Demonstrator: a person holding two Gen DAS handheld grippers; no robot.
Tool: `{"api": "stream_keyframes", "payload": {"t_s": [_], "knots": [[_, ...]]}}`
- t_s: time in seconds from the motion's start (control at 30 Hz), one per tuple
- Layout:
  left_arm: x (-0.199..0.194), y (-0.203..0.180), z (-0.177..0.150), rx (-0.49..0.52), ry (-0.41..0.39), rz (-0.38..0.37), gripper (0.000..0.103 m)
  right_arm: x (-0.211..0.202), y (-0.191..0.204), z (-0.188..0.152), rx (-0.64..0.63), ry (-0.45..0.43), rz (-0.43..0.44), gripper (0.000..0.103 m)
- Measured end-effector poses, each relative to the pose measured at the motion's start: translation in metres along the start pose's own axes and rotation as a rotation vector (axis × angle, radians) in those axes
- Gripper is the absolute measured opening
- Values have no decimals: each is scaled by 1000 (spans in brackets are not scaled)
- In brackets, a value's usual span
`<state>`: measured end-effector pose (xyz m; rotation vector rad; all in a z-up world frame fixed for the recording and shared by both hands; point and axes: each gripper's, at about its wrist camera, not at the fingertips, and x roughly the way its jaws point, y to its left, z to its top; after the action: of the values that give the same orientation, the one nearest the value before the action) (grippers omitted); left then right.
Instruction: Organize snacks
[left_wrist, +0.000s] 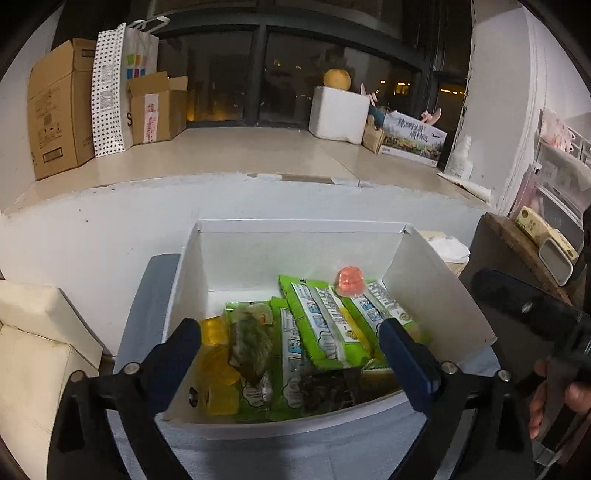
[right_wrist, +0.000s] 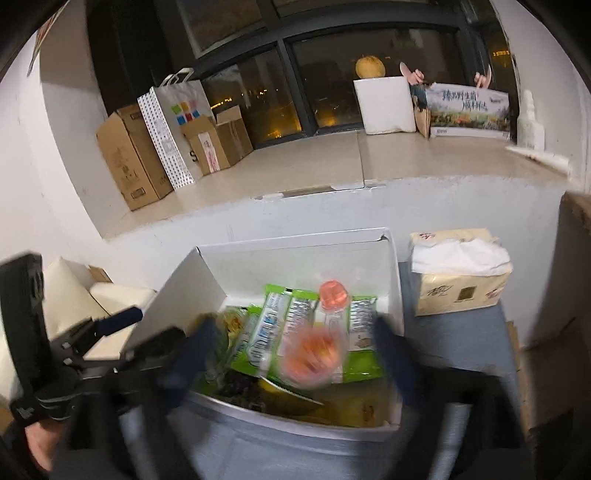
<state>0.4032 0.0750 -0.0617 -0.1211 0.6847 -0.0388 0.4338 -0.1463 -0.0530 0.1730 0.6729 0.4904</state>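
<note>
Dark window panes fill the top of both views, above a pale ledge carrying cardboard boxes at the upper left and a white foam box at the upper right. Below the ledge, at lower centre, a white box sits on a grey-covered desk.

In the left wrist view, the left hand-held gripper points down into the box from the bottom edge, its two blue fingers spread wide with nothing clamped between them. Beyond them lie the snacks: green snack packets side by side, yellow jelly cups at the left, and a pink jelly cup resting on the packets near the back wall. At the right edge, a hand grips the other tool's dark handle.

In the right wrist view, the right hand-held gripper is blurred, its fingers likewise wide apart and gripping nothing. A blurred orange-pink cup shows between them over the packets, and whether it touches anything cannot be told. A tissue pack stands just right of the box.
</note>
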Motion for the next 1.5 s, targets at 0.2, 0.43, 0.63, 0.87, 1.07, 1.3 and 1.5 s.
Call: {"api": "stream_keyframes", "payload": {"t_s": [0.2,0.43,0.63,0.87,1.07,1.3,1.5], "knots": [[-27,-3,-13,28,-41,63,103,-17,-5,-10,14,-10,-73,103],[-82,-33,-43,108,-128,184,103,-66,15,-40,-89,-69,-161,103],[-142,-53,-75,79,-145,82,103,-132,46,-79,-186,-143,-209,103],[-217,-63,-118,28,-149,85,103,-201,58,-112,-145,-128,-119,103],[-257,-65,-148,-1,-146,79,103,-240,72,-140,-166,-137,-64,103],[-296,-75,-170,18,-167,81,103,-280,96,-172,-205,-151,-36,103],[-319,-85,-180,37,-188,67,103,-305,102,-183,-196,-171,-31,103]]}}
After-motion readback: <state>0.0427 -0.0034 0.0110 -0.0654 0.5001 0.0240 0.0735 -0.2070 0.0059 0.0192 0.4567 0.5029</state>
